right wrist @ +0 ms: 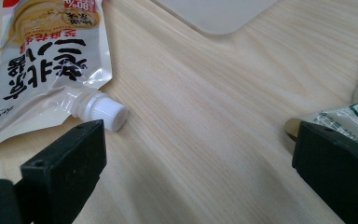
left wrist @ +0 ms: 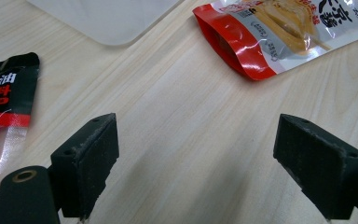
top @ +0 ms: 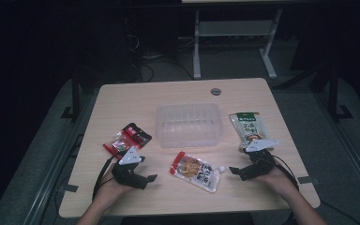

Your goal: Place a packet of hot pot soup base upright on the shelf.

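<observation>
Glossy and soft, the red-and-white spouted foil pouch [top: 197, 171] lies flat on the pale wooden table [top: 243, 197] between both grippers; likely light and slippery, best pinched by its stiff white screw cap [right wrist: 105, 113]. Left gripper [top: 143, 171] and right gripper [top: 236, 161] both gape, holding nothing

On the tabletop [top: 122, 98] a clear tub [top: 188, 124] sits centre; pouches lie at six [top: 196, 171], three [top: 247, 125] and nine o'clock [top: 126, 139].

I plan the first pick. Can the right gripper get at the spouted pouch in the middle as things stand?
Probably yes. The right gripper is open, and bare table lies between its jaws and the spouted pouch, whose white cap points toward it. Nothing stands between.
</observation>
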### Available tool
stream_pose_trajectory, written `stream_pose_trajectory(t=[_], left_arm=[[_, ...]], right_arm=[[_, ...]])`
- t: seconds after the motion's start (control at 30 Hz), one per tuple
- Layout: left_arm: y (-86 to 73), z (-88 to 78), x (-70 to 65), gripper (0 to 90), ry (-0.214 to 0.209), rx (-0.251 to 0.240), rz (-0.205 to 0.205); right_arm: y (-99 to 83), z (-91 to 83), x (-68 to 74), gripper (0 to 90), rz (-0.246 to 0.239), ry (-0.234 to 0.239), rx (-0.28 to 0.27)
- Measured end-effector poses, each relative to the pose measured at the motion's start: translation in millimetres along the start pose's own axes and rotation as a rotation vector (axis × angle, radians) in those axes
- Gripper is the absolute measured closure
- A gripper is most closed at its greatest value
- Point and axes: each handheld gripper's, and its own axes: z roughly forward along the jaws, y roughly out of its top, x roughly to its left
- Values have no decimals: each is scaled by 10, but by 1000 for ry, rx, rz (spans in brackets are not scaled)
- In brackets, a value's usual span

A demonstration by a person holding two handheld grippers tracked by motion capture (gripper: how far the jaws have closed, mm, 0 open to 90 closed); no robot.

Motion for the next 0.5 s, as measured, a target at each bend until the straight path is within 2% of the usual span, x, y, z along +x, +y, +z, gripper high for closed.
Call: stream_pose_trajectory(t=[0.13, 0.2, 0.5], left_arm=[[31, -3, 24, 149, 12, 24, 5], [44, -20, 35, 205, 13, 27, 0], [76, -138, 144, 265, 59, 33, -50]], right_arm=[[-10, -11, 7, 23, 0, 5, 2], [-5, -24, 11, 23, 7, 5, 1], [-10, -51, 38, 23, -14, 29, -20]])
